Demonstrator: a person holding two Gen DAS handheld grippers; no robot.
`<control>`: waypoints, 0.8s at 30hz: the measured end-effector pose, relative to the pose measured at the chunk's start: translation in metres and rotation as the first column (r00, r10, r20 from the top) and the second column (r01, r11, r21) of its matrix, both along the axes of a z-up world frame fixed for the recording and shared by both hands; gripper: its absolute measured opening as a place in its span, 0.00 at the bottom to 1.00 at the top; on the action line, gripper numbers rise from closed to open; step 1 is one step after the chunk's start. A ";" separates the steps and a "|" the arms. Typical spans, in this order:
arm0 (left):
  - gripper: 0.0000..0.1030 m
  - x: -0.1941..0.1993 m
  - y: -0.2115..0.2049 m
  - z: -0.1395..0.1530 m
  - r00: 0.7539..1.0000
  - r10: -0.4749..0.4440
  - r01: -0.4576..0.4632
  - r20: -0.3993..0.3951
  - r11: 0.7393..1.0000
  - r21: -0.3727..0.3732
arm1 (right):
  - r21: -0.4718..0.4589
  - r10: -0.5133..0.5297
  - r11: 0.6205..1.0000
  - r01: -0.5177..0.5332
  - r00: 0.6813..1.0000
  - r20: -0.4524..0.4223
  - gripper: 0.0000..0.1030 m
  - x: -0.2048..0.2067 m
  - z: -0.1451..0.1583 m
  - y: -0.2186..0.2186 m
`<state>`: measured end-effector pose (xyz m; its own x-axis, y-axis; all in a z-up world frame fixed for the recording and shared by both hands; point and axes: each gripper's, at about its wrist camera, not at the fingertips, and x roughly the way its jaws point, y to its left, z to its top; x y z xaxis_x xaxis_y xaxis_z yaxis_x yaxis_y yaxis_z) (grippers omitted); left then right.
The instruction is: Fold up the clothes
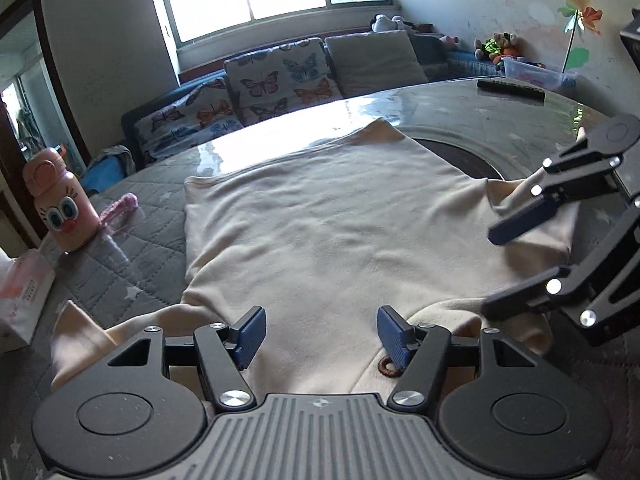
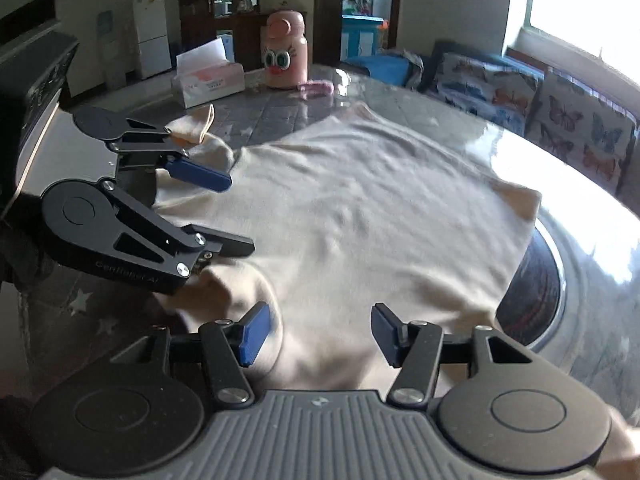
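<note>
Cream sweatshirt [image 1: 340, 216] spread flat mid-frame on the round table [image 1: 460, 100]. Soft, light, limp; likely to sag and drag, so best pinched at hem corners or a sleeve cuff. Left gripper [image 1: 320, 334] and right gripper [image 2: 318, 334] both parted, holding nothing, above the near edge.

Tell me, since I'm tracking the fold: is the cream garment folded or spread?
Partly folded: the cream garment lies as a flat panel, a sleeve end poking out beside it.

Home living room; sofa [image 1: 280, 80], fridge [image 2: 152, 32]
</note>
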<state>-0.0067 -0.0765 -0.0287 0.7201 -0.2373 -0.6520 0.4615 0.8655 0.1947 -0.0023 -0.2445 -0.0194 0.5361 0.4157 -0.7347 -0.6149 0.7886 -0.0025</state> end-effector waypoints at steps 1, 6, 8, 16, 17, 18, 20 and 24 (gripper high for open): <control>0.64 -0.001 0.002 0.001 1.000 0.002 -0.002 0.001 1.000 -0.003 | 0.000 -0.004 1.000 0.004 1.000 -0.001 0.56 -0.003 -0.002 -0.001; 0.70 -0.003 0.005 0.012 1.000 0.016 -0.015 0.026 0.999 -0.032 | 0.044 -0.071 0.996 0.071 0.997 0.004 0.60 -0.015 0.006 -0.023; 0.71 -0.004 0.005 0.015 0.999 0.020 -0.018 0.037 0.999 -0.046 | 0.066 -0.114 0.991 0.113 0.993 0.009 0.60 -0.020 0.011 -0.036; 0.78 -0.007 -0.011 0.020 0.999 -0.002 0.006 0.039 0.996 -0.092 | 0.137 -0.388 0.912 0.387 0.921 -0.016 0.61 -0.021 0.014 -0.110; 0.78 -0.007 -0.014 0.019 0.999 -0.008 0.011 0.036 0.996 -0.094 | 0.141 -0.427 0.894 0.425 0.904 -0.017 0.61 -0.021 0.013 -0.120; 0.78 -0.008 -0.016 0.019 0.999 -0.013 0.017 0.034 0.995 -0.095 | 0.145 -0.464 0.875 0.462 0.886 -0.018 0.60 -0.021 0.012 -0.131; 0.78 -0.009 -0.022 0.018 0.999 -0.025 0.027 0.028 0.995 -0.100 | 0.151 -0.531 0.836 0.528 0.847 -0.022 0.60 -0.023 0.010 -0.149; 0.79 -0.009 -0.031 0.014 0.999 -0.042 0.043 0.013 0.994 -0.104 | 0.170 -0.659 0.736 0.655 0.751 -0.044 0.57 -0.020 0.005 -0.190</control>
